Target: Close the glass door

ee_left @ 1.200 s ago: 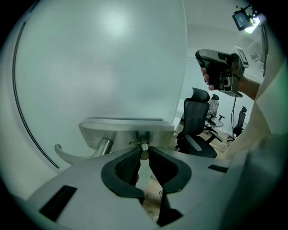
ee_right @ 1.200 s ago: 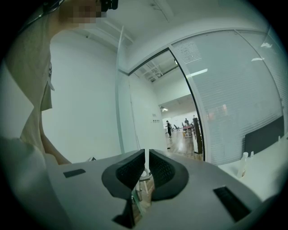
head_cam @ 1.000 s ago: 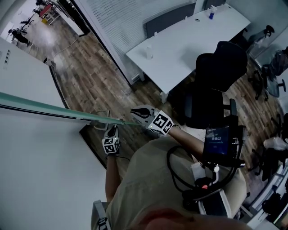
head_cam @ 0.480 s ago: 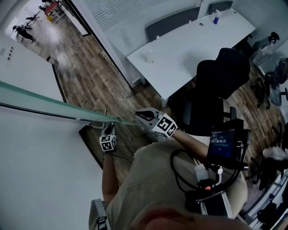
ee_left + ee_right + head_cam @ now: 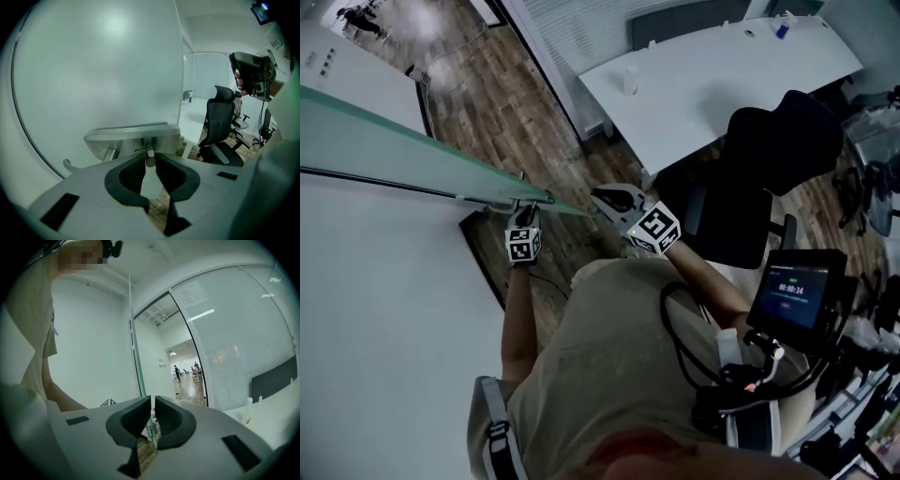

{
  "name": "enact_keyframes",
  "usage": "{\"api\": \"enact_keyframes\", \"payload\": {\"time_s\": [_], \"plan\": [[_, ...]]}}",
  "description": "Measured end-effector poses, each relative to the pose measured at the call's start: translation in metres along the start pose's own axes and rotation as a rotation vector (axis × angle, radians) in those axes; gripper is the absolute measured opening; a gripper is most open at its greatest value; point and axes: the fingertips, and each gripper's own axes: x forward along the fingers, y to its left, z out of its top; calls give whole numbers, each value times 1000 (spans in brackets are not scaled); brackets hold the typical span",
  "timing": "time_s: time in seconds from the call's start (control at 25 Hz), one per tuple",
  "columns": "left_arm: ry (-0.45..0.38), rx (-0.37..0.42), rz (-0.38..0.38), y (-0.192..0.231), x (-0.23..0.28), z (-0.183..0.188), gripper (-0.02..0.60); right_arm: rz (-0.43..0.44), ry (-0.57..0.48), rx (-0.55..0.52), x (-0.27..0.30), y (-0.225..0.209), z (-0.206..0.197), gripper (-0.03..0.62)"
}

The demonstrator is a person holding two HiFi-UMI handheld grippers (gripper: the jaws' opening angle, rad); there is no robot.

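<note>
The glass door (image 5: 412, 150) shows from above as a green top edge that runs in from the left. In the left gripper view it is a frosted panel (image 5: 93, 70). My left gripper (image 5: 522, 211) is at its free end, shut on the thin metal stem (image 5: 150, 158) of the door handle (image 5: 133, 136), pads (image 5: 136, 164) pressing on both sides. My right gripper (image 5: 602, 194) floats just right of the door's edge (image 5: 136, 357), pointing level along it. Its jaws stand shut with only a hairline slit and nothing in them.
A black office chair (image 5: 769, 159) and a white desk (image 5: 712, 66) stand to the right. A white wall (image 5: 384, 281) lies left of the door. A frosted glass partition with a dark frame (image 5: 534, 56) borders the wooden-floored corridor (image 5: 459, 56). A tablet (image 5: 794, 295) hangs from the person's chest rig.
The door's top edge now slants more steeply across the picture, and its free end has swung. Both grippers have travelled with it, the left still on the handle.
</note>
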Motion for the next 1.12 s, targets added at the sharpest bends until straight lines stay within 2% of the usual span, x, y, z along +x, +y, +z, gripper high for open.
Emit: {"api": "enact_keyframes", "payload": {"time_s": [0.24, 0.44, 0.52, 0.6, 0.8, 0.88, 1.12], "plan": [[49, 63, 37, -1, -24, -27, 104, 36, 24, 28, 9, 17, -15, 17], [42, 113, 119, 32, -50, -45, 137, 71, 53, 38, 39, 33, -26, 17], [40, 168, 145, 47, -57, -49, 144, 72, 50, 38, 54, 40, -24, 17], [39, 262, 151, 58, -57, -46, 153, 69, 40, 33, 72, 46, -18, 17], [55, 509, 63, 62, -29, -54, 170, 38, 20, 20, 104, 59, -13, 17], [53, 581, 24, 59, -15, -55, 175, 19, 25, 3, 113, 60, -16, 17], [67, 639, -63, 56, -9, -51, 187, -39, 10, 9, 122, 61, -12, 17]]}}
